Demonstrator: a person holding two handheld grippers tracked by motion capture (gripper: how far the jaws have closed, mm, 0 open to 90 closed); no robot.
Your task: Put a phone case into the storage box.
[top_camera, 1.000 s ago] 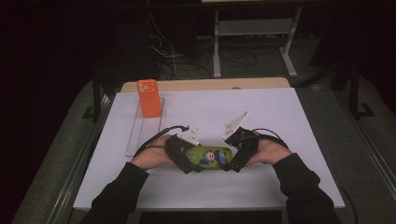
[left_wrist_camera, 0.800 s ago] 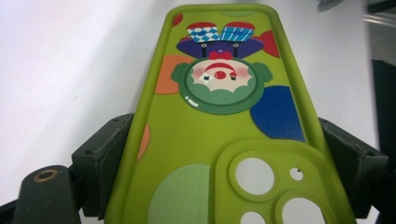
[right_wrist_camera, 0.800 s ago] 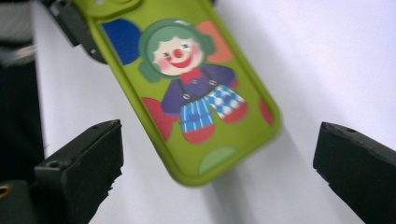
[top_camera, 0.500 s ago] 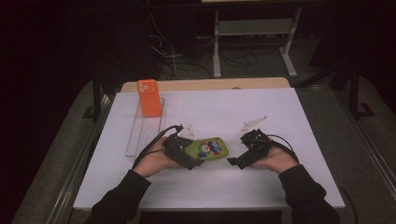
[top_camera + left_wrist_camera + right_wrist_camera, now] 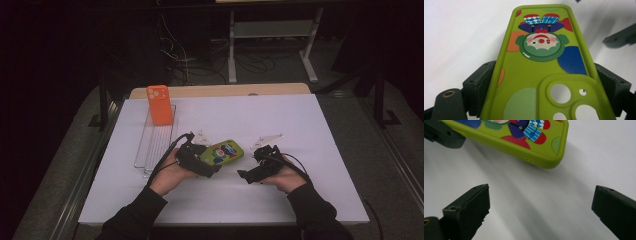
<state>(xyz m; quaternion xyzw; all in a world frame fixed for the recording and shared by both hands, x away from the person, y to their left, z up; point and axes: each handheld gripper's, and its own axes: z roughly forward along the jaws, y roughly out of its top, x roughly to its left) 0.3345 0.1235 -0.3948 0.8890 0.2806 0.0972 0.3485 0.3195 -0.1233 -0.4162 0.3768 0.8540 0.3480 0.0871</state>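
Both grippers sit low over the white table (image 5: 310, 130), near its front edge. Clamped across the sides of a green phone case (image 5: 223, 152), the left gripper (image 5: 200, 162) holds it at the camera-hole end; in the left gripper view its jaws press on both long edges of the case (image 5: 541, 70). Just to the right of the case, the right gripper (image 5: 252, 172) has its jaws spread wide with nothing between them; the right gripper view shows bare table between them, with the case's plain end (image 5: 534, 147) a little beyond.

At the table's back left lies a wire rack (image 5: 156, 145), long axis running front to back. An orange phone case (image 5: 159, 104) stands upright at its far end; the remaining slots are unfilled.

Back side up, the green case shows its clown print. Its long axis runs left to right across the table, slanting slightly away toward the right, with its free end raised a little off the surface.
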